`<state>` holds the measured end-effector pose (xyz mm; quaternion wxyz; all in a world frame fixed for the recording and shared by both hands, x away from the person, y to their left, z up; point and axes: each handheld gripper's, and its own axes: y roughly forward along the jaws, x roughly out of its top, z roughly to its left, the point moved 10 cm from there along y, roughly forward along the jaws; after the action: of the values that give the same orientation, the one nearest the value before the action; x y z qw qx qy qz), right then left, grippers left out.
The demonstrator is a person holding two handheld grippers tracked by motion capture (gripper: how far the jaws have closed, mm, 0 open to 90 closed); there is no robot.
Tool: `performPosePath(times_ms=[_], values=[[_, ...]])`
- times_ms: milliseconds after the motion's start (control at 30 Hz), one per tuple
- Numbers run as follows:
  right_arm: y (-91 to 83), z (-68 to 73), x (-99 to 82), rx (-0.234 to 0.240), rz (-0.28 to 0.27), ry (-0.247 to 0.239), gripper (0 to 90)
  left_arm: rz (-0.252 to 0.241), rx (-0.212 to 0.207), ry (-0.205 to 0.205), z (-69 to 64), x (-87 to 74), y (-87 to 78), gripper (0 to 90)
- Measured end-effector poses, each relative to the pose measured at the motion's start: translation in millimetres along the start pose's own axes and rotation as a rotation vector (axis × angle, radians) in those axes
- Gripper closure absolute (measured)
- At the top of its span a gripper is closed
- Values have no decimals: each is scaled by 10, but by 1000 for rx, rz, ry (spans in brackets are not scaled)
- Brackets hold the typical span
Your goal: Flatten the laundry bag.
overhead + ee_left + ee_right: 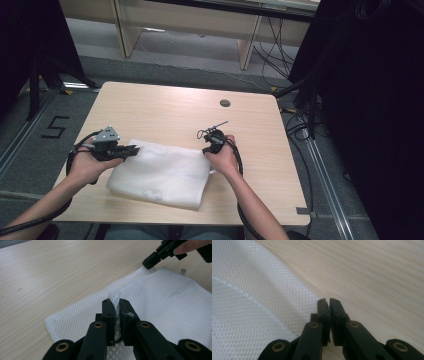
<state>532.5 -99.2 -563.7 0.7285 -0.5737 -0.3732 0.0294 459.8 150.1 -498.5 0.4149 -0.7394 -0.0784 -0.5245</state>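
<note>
A pale wooden table [165,107] bears a white mesh fabric bag [160,172] lying flat near its front edge. The left gripper [115,305] pinches a raised fold of it; the right gripper [328,302], jaws pressed together on nothing, sits beside its corner.

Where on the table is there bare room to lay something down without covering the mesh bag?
The far half of the table, between the mesh bag and the round hole, is bare wood. So is the strip along the right edge. The near middle is crowded: the bag, the left gripper clamped on it, the right gripper beside it.
</note>
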Motion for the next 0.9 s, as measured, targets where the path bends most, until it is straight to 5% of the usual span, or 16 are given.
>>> performPosePath(times_ms=[667, 900], values=[[-124, -487, 39, -114, -49, 125, 881, 31, -121, 63, -346, -37, 134, 836], [-114, -646, -6, -148, -56, 148, 881, 68, -238, 132, -565, -162, 164, 836]])
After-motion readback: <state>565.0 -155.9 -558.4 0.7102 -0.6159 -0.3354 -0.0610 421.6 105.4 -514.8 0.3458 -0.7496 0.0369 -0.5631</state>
